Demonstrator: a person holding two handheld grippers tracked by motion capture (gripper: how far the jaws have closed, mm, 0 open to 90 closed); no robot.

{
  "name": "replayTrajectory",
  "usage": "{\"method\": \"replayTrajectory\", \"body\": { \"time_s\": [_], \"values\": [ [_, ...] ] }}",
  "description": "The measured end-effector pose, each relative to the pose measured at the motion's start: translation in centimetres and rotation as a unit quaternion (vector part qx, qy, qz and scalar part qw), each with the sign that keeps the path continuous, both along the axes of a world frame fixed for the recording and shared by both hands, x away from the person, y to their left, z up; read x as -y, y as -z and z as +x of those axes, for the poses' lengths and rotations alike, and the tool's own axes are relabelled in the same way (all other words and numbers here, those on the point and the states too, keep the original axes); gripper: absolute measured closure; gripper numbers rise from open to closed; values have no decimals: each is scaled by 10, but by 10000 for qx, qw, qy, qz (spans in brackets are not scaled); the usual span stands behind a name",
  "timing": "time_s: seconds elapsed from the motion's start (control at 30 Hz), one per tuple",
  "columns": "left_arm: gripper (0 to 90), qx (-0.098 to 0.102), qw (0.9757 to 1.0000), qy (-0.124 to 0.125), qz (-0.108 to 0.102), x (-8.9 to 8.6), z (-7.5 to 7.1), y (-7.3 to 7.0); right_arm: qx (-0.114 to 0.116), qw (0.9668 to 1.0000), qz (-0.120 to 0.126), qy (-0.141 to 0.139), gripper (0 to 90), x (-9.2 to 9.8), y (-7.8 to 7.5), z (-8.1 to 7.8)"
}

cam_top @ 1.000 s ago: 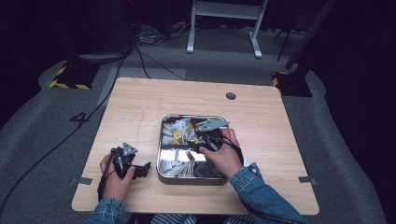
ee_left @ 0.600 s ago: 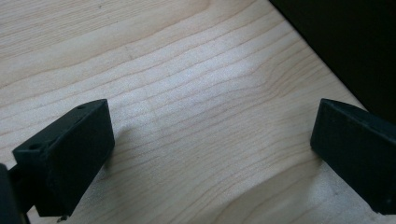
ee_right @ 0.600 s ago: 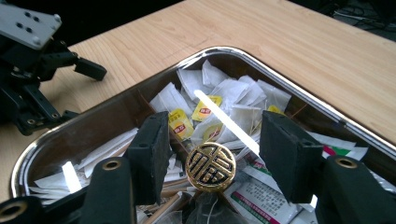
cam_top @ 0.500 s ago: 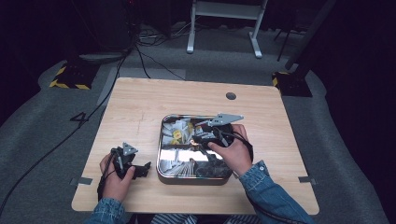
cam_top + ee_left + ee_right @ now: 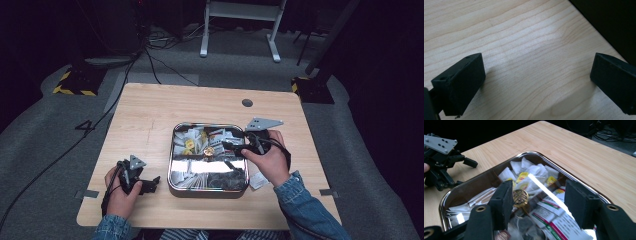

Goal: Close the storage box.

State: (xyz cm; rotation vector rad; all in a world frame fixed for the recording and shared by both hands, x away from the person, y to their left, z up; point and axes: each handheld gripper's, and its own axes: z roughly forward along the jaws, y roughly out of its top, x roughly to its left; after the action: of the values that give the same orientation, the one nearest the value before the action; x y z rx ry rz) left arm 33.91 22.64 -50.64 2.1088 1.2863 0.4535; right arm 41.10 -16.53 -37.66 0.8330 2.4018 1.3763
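Tin [image 5: 172, 165], square and shiny with rounded corners, sits near the middle of the wooden table [image 5: 150, 115], a little toward the person's edge, and it holds a loose heap of white paper sachets [image 5: 554, 217], some with yellow labels, plus a round brass-coloured medallion [image 5: 520, 198]. In the high view the right gripper [image 5: 231, 146] reaches in over the tin's right rim from the right hand [image 5: 270, 160], and the right gripper view shows its jaws spread wide above the sachets with nothing between them, the medallion lying just beside the left jaw. One more sachet [image 5: 257, 181] lies on the table just outside the tin's right wall, partly under the wrist. The left gripper [image 5: 150, 182] rests low on the table to the left of the tin, apart from it, held by the left hand [image 5: 120, 197]; its own view shows bare wood between widely parted jaws. What the darker items at the tin's near end are is hard to tell.
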Motion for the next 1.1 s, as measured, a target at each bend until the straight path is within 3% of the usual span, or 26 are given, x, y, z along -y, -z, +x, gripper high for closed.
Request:
{"method": "replayTrajectory", "body": {
  "time_s": [0.47,0.6,0.9,1.1],
  "values": [
    [1,-1,9998,200,3,-7,-1,0,-4,9988,408,261,390,70,11,-4],
    [0,-1,9997,228,0,-8,0,0,111,9995,112,283,404,87,9,-1],
    [0,16,9997,254,14,-8,2,0,40,9986,10,534,363,110,13,-2],
    [0,6,9997,245,3,-8,3,0,-80,9971,-157,740,349,124,26,1]
  ]
}}
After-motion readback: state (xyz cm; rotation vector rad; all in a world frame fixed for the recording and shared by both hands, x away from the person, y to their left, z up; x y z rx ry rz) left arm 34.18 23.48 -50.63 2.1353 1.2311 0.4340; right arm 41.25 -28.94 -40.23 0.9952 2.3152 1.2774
